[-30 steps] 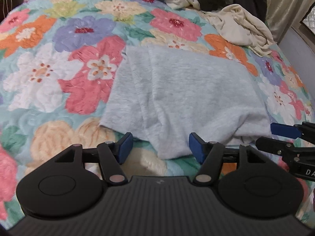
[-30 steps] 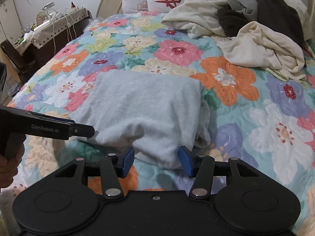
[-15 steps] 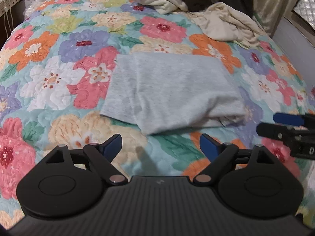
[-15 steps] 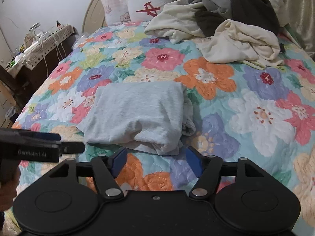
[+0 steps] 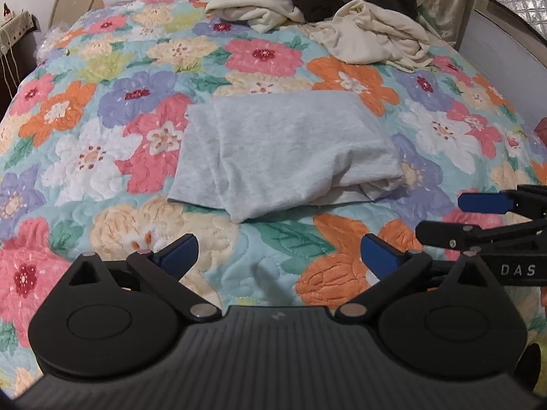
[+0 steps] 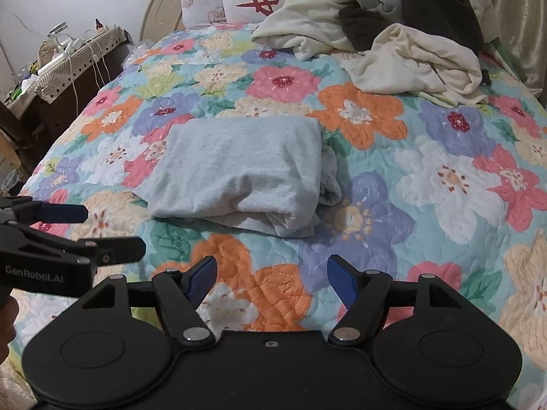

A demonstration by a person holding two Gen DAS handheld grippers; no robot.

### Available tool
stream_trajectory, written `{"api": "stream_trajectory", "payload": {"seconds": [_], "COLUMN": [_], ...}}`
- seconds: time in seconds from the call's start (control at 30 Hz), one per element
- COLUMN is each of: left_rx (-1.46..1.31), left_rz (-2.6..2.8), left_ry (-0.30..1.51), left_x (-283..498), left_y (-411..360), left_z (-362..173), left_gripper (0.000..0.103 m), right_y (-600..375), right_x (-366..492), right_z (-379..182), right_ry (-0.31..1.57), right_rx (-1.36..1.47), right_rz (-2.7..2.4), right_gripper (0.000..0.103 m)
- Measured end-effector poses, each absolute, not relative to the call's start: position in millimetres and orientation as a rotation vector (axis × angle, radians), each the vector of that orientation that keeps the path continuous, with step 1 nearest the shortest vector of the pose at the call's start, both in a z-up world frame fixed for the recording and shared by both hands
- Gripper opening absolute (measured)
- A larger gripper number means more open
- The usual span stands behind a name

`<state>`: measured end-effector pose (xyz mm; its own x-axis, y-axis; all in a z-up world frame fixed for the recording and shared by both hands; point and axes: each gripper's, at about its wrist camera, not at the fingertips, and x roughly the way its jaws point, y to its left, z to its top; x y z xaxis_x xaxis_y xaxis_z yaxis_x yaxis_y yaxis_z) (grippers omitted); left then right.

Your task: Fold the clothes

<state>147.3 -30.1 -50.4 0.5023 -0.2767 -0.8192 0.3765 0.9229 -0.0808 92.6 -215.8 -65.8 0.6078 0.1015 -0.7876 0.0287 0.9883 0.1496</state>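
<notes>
A light grey garment (image 5: 283, 150) lies folded into a rough rectangle on the floral quilt (image 5: 102, 143); it also shows in the right wrist view (image 6: 239, 174), with a bunched edge on its right side. My left gripper (image 5: 278, 254) is open and empty, held back from the garment's near edge. My right gripper (image 6: 271, 282) is open and empty, also short of the garment. Each gripper shows in the other's view, the right one (image 5: 478, 215) at the right edge and the left one (image 6: 85, 232) at the left edge.
A heap of cream, grey and dark clothes (image 6: 393, 27) lies at the far right of the bed. Pillows (image 6: 259, 0) lean on the headboard. A cluttered side table (image 6: 68, 58) stands left of the bed. A wall (image 5: 506, 54) runs along the right side.
Both grippers have pulled back from the grey garment and opened wider. The garment now lies free on the quilt, farther from both.
</notes>
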Motion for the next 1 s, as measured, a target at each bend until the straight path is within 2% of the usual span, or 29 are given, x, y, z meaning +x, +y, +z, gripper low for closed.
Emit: {"api": "stream_trajectory", "payload": {"seconds": [1.0], "left_rx": [0.132], "left_rz": [-0.364], "left_ry": [1.027], "left_x": [155.1], "left_y": [-33.6], "left_z": [-67.6], "left_gripper": [0.103], "right_y": [-213.0], "right_x": [107.2], "right_z": [-70.8], "right_ry": [0.935], "right_rx": [0.126], "right_rz": [0.04], "right_gripper": [0.076]}}
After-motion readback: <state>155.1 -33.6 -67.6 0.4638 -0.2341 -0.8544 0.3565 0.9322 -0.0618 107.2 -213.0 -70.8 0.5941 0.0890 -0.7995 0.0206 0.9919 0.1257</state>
